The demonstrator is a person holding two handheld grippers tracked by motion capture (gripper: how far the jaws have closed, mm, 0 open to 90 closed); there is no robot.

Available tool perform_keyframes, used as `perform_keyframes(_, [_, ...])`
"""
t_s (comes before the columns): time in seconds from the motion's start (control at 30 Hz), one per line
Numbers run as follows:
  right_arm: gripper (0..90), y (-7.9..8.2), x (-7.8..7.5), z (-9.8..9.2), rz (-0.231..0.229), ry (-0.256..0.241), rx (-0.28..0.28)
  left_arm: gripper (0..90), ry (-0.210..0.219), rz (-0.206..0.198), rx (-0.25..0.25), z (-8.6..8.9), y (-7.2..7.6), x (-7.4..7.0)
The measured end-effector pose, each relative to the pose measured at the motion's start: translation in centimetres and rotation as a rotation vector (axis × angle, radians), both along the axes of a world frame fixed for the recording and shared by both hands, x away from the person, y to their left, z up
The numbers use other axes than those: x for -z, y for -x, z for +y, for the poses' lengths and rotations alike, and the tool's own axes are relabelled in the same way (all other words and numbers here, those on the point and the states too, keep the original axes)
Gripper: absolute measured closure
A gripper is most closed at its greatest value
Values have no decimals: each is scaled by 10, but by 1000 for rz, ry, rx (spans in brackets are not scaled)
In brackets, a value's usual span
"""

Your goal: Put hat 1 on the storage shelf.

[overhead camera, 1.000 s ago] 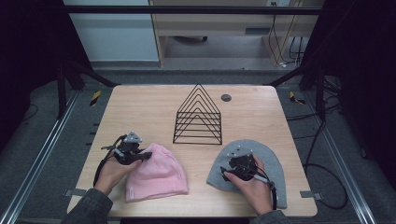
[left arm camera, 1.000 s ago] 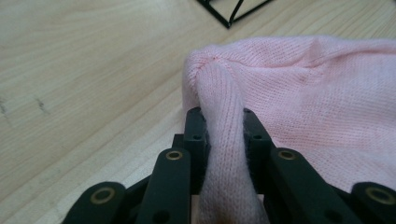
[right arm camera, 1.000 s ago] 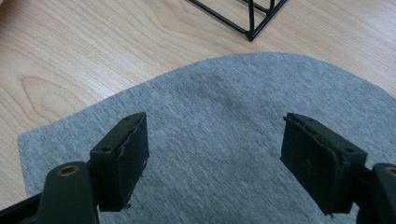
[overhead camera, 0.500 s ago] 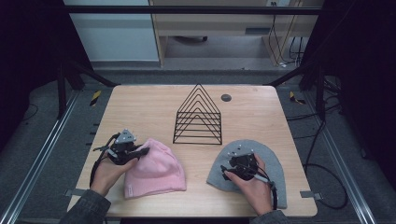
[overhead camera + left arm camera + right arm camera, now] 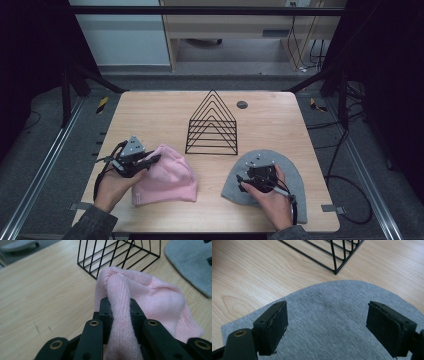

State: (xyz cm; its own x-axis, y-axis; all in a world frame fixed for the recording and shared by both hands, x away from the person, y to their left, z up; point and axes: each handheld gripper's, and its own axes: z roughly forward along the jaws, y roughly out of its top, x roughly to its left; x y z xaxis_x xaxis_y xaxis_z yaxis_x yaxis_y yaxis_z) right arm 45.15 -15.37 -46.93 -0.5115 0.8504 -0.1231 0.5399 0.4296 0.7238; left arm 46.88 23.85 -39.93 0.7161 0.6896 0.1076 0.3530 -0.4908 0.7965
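Two knit hats lie on the wooden table [image 5: 150, 112], near of the black wire rack [image 5: 212, 124]. At near right, the grey hat [image 5: 295, 175] lies flat beneath the right gripper [image 5: 327, 330], whose jaws stand wide apart above it. At near left, the pink hat [image 5: 167, 175] has a fold pinched between the closed jaws of the left gripper [image 5: 120, 312].

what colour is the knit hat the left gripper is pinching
Pale pink. The ribbed knit hat shows best in the left gripper view, bunched between the left gripper jaws.
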Motion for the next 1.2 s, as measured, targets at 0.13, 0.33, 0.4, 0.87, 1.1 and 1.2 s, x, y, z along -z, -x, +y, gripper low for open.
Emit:
perform_keyframes(0.13, [177,4,-6,-1,-27,-42,-3,774,-21,-45,20,-5,7,-18])
perform_keyframes(0.33, [228,0,-22,5,-59,-121,-41,777,-34,-105,28,-10,12,-42])
perform_keyframes(0.4, [233,0,-32,11,-78,-134,-72,778,-39,-113,32,-11,12,-45])
perform_keyframes(0.87, [311,-4,-75,76,-118,-148,-288,776,19,-211,6,-11,-4,-115])
perform_keyframes(1.1, [327,-12,-80,93,-116,-206,-336,774,72,-219,12,-9,-7,-139])
perform_keyframes(1.2, [310,-17,-81,103,-106,-215,-348,774,92,-225,20,-11,-6,-150])
